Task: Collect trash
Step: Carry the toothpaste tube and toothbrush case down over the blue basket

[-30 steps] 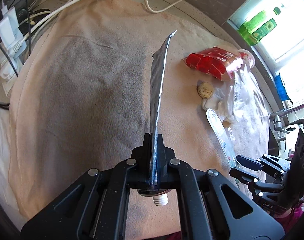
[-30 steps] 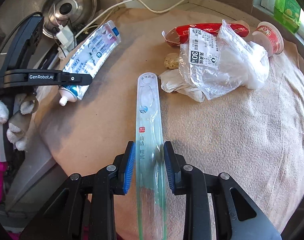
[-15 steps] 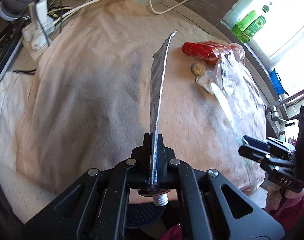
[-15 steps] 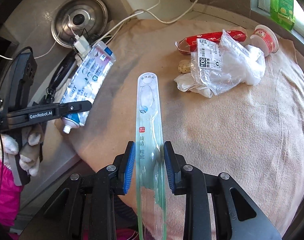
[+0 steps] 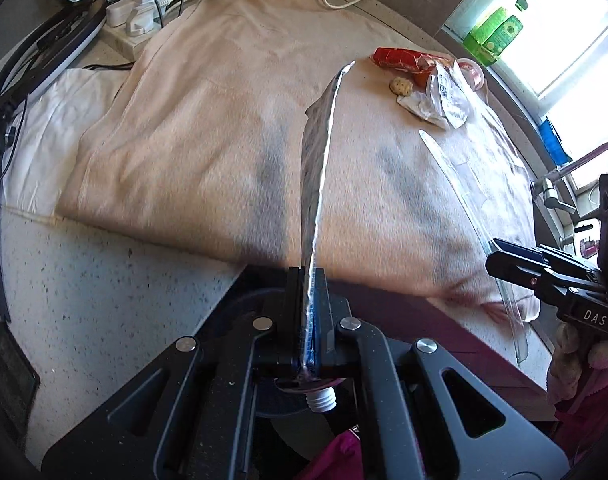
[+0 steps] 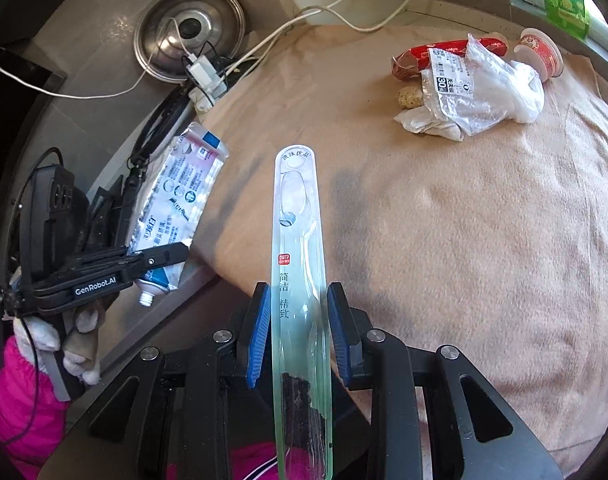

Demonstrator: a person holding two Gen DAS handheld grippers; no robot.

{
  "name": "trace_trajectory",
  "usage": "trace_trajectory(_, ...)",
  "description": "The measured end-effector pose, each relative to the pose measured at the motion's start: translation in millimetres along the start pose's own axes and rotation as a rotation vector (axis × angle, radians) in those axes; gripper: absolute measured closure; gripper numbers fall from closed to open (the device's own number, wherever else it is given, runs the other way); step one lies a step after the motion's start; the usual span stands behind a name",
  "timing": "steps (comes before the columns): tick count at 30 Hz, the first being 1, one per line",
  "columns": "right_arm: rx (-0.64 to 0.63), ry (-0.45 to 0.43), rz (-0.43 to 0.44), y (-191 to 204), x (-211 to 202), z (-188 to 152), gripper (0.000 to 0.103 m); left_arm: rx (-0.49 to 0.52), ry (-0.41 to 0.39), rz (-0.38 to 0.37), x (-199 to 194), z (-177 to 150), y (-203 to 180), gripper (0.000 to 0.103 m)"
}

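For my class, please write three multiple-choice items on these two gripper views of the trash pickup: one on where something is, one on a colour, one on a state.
1. Where does the leftover trash lie?
A. on the beige towel
B. on the steel lid
C. on the windowsill

2. What colour are the right gripper pads?
A. red
B. blue
C. green

3. What state is the toothpaste tube in?
A. lying on the towel
B. clamped flat in the left gripper
C. standing capped

Answers: 1 A, the red wrapper and plastic bag rest on the towel; 2 B, blue pads flank the clear toothbrush package; 3 B, the jaws pinch it, neck uncapped.
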State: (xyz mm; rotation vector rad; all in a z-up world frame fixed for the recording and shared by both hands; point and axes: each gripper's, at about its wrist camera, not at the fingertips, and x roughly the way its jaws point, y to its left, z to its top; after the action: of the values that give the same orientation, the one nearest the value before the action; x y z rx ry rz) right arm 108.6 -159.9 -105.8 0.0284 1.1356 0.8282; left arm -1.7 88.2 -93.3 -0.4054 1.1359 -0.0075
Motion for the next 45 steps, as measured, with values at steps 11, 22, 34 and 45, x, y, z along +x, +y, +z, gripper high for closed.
trace_trajectory(11,-0.02,0.057,0.031,28,15,-35,0.076,-0.013,0.036,0.004,-2,-55,8,0.101)
trace_trajectory(22,-0.002,0.144,0.02,32,40,-73,0.076,-0.033,0.119,-0.002,22,-97,13,0.101)
trace_trajectory(34,0.006,0.22,-0.001,30,65,-102,0.076,-0.037,0.228,0.001,60,-133,13,0.101)
trace_trajectory(45,0.016,0.305,-0.035,26,98,-120,0.076,-0.083,0.351,0.022,107,-148,32,0.101)
